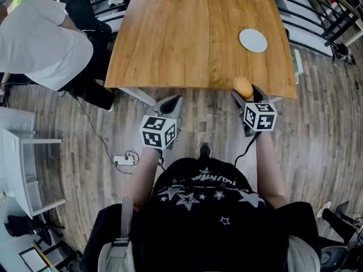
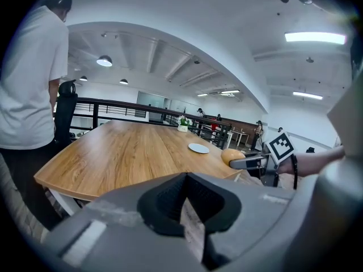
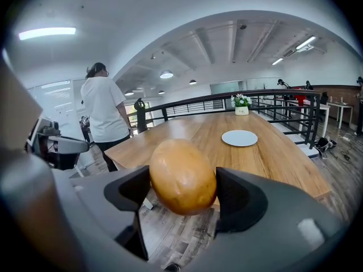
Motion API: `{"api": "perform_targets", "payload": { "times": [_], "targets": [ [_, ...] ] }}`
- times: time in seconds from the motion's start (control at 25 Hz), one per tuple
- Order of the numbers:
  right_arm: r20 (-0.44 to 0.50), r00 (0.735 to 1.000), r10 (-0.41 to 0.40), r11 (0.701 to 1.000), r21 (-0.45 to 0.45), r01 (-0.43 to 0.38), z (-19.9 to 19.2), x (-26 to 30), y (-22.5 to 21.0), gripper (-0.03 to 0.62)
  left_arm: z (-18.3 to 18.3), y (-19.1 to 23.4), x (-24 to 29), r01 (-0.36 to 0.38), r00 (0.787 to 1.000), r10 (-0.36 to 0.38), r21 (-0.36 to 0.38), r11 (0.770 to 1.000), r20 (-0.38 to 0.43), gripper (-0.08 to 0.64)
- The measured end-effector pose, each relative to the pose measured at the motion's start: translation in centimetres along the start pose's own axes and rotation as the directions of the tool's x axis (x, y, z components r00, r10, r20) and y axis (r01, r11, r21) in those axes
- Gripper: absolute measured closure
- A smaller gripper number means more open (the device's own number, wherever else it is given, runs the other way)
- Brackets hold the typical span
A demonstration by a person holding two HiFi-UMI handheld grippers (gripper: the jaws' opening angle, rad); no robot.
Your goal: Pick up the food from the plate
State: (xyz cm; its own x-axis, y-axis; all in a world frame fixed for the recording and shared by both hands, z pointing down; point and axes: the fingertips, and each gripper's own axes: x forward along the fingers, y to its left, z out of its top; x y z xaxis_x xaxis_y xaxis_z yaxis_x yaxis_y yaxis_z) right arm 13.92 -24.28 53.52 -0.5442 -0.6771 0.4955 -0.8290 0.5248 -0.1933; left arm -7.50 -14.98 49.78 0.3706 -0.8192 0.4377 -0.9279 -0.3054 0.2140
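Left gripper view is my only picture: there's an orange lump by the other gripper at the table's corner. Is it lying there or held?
Observer: Held. The right gripper view shows the right gripper shut on the food, a jaw on each side.
Operator: Anything on the plate?
Observer: From the head view the white plate looks bare.
Operator: Where's my gripper?
Observer: The left gripper is off the table's near edge, over the floor.
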Motion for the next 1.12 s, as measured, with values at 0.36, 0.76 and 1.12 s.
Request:
{"api": "perform_targets", "payload": {
  "times": [0.36,0.76,1.12],
  "targets": [
    [0.004,1.0,-0.031,0.999,0.022,0.031,-1.2,-1.0,4.6,0.232,-1.9,1.5,-4.4,0.013,1.0,-0.013,-0.008,1.0,-0.003,0.558],
    [0.016,0.997,-0.072,0.997,0.005,0.072,-2.1,-4.0,8.2,0.231,-3.4,1.9,-8.6,0.047,0.999,-0.047,-0.003,0.999,0.002,0.558],
    [0.039,0.995,-0.091,0.996,-0.02,0.091,-3.0,-7.1,11.3,0.23,-4.8,1.1,-12.2,0.07,0.997,-0.071,0.007,0.997,0.029,0.558]
  ]
}}
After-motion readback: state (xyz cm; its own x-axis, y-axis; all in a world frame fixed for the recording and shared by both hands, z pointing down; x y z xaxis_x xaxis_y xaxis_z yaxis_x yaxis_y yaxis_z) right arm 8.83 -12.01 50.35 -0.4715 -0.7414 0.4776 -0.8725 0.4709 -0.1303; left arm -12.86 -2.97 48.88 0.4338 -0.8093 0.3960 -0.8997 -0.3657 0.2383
